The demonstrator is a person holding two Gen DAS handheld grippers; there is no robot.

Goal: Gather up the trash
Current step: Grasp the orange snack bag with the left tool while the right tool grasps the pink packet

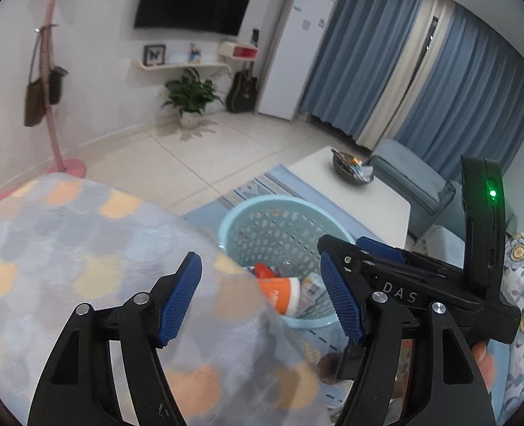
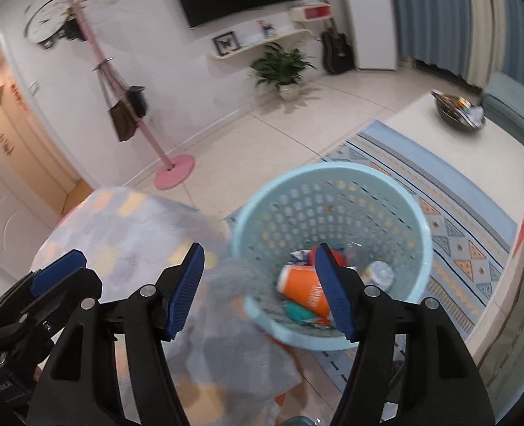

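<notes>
A light blue perforated basket stands on the rug. It holds an orange cup, a teal scrap and a pale crumpled bottle. My left gripper is open above the basket's near side with nothing between its pads. Beside it, over the basket, my right gripper is open too, its pads bare. In the right wrist view the left gripper shows at the lower left.
A blanket with orange and grey patches bulges close on the left. A white coffee table with a dark bowl stands behind the basket. A pink coat stand and a potted plant are farther off.
</notes>
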